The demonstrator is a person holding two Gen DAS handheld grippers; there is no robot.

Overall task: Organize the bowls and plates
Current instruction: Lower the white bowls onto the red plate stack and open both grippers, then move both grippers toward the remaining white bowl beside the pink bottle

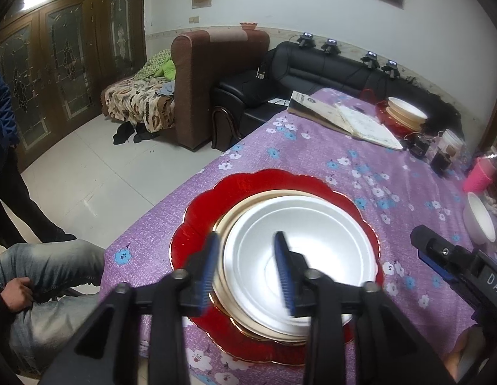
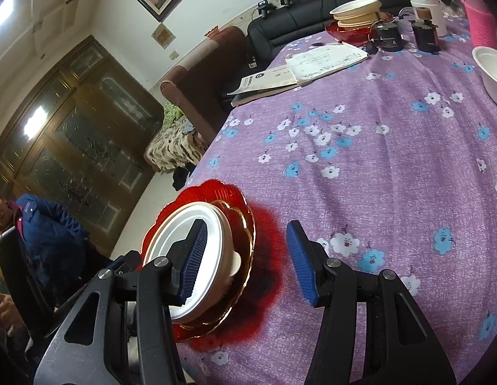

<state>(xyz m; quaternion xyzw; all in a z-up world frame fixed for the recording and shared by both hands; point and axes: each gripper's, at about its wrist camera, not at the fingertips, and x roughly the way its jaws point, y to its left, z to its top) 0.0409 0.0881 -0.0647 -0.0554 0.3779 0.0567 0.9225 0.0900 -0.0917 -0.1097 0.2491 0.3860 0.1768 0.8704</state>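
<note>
A red scalloped glass plate (image 1: 197, 218) lies near the table's front left edge with a beige plate (image 1: 229, 221) and a white plate (image 1: 299, 256) stacked on it. My left gripper (image 1: 246, 269) is open, its fingers straddling the stack's left rim just above it. The same stack shows in the right wrist view, red plate (image 2: 222, 192) and white plate (image 2: 171, 240). My right gripper (image 2: 245, 260) is open and empty to the right of the stack; its body shows in the left wrist view (image 1: 447, 256). A loose white bowl (image 1: 479, 221) (image 2: 492, 70) sits at the right.
A second stack of bowls on a red dish (image 1: 405, 109) (image 2: 357, 9) stands at the far end, by open books (image 1: 344, 118) (image 2: 299, 67), dark jars (image 2: 389, 38), white cups (image 2: 428, 3) and a pink cup (image 1: 479, 176) (image 2: 479, 19). People are at the left.
</note>
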